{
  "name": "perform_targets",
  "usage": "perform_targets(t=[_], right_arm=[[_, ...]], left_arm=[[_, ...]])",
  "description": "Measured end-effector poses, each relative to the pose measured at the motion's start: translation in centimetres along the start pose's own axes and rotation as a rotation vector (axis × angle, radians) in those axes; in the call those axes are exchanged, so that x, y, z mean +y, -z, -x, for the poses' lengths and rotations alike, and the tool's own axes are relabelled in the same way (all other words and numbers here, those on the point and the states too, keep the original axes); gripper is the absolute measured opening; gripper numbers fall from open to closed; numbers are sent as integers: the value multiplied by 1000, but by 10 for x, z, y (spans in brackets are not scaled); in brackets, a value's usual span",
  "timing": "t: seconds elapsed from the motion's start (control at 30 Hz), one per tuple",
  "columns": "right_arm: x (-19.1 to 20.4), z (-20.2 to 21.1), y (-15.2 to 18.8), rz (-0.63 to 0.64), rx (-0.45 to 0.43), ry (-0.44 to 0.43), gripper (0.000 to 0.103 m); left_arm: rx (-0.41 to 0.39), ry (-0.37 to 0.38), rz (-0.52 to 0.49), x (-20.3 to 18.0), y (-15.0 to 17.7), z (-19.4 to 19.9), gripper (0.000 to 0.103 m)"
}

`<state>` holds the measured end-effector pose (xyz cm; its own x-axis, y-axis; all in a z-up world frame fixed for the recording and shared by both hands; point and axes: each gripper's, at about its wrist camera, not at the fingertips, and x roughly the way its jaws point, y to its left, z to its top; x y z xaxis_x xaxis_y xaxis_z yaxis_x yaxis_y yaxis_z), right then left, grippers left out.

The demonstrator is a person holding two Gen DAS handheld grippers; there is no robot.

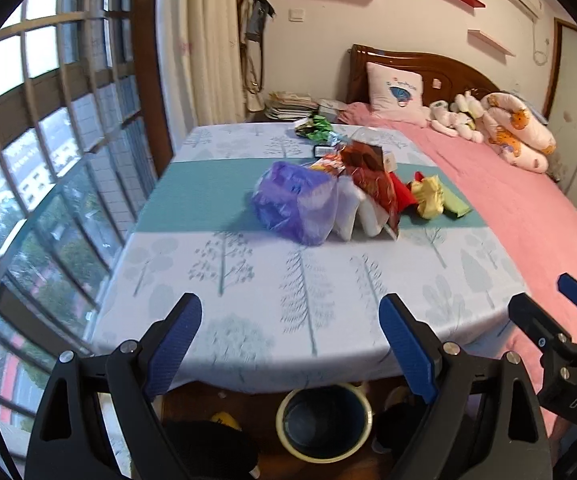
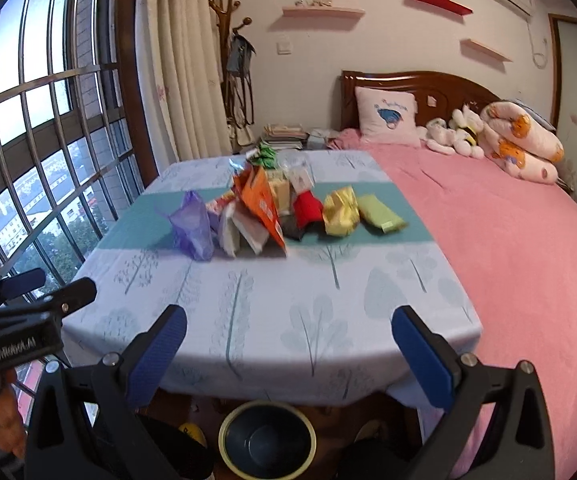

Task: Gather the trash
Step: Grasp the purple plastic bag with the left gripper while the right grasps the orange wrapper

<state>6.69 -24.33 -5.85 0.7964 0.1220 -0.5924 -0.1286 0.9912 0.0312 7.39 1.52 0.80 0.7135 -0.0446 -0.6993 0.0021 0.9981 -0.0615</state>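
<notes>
A pile of trash lies mid-table on the teal stripe: a purple plastic bag [image 1: 294, 202] [image 2: 192, 226], white packets [image 1: 352, 210], a red-brown wrapper [image 1: 372, 176], an orange wrapper [image 2: 262, 204], a yellow wrapper [image 1: 430, 196] [image 2: 340, 210], a light green packet [image 2: 380, 212] and a green wrapper [image 1: 314, 126] at the far edge. A dark bin with a yellow rim [image 1: 323, 422] [image 2: 267, 438] stands on the floor below the table's near edge. My left gripper [image 1: 292, 344] and right gripper [image 2: 288, 344] are open, empty, at the near edge, well short of the pile.
The table wears a tree-print cloth [image 1: 248, 300]. A pink bed [image 2: 528, 240] adjoins it on the right, with a pillow and plush toys. A barred window [image 1: 48, 160] is at left. Books [image 1: 288, 106] are stacked behind the table. The right gripper's body [image 1: 568, 344] shows at the left view's edge.
</notes>
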Motion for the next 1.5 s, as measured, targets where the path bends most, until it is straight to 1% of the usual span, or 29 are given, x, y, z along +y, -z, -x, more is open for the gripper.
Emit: perform_targets(t=[0.1,0.13,0.23,0.37,0.47,0.53,0.63,0.8,0.87,0.9,0.97,1.0,1.07,1.1,1.13,1.17,1.23,1.27,1.33,1.37,1.4,1.43,1.47,1.5], right_arm=[[-1,-16,-18,10,3,-49,102],[-1,-22,-24,15,5,-61,101],[2,-41,-44,40,5,-76,98],[6,-73,-66,74,16,-102,97],[13,-102,-79,97,35,-108,94],[16,-123,-85,110,53,-115,88],[16,-158,-90,100,102,-131,81],[17,-203,-92,88,158,-131,77],[20,-216,-92,87,178,-141,73],[20,-221,-93,81,182,-153,71],[20,-229,-95,67,206,-168,60],[19,-233,-95,59,218,-181,53],[16,-237,-96,36,227,-201,51],[15,-239,-96,30,225,-202,47],[14,-239,-96,26,225,-204,40],[12,-240,-96,17,226,-207,37],[6,-240,-97,-4,228,-219,25],[3,-240,-96,-18,232,-227,22],[-2,-239,-94,-35,238,-243,21],[-5,-239,-93,-40,237,-241,21],[-6,-237,-93,-42,235,-235,20],[-7,-237,-93,-43,233,-232,19],[-9,-235,-93,-44,227,-227,19],[-9,-233,-93,-47,223,-224,18]], left_arm=[[49,63,17,8,-24,-23,89],[58,83,19,10,-31,-30,89],[85,104,20,12,-51,-56,89],[129,109,35,12,-75,-91,89],[170,150,57,14,-89,-116,89],[190,161,67,15,-96,-131,89],[227,165,84,14,-106,-154,89],[284,183,147,18,-120,-187,89],[304,180,159,17,-125,-200,89],[315,171,162,15,-127,-208,89],[332,159,167,13,-129,-218,89],[341,160,170,13,-129,-223,89],[365,153,176,11,-130,-235,89],[375,143,181,11,-129,-240,89],[385,134,183,12,-128,-244,89],[397,127,184,14,-126,-248,89],[419,114,182,18,-122,-254,89],[424,109,183,20,-121,-257,89],[428,98,191,26,-116,-260,88],[429,95,196,29,-114,-261,81],[436,98,204,32,-112,-264,71],[444,104,213,37,-110,-266,66],[450,111,225,40,-109,-268,56],[451,117,234,43,-107,-268,50]])
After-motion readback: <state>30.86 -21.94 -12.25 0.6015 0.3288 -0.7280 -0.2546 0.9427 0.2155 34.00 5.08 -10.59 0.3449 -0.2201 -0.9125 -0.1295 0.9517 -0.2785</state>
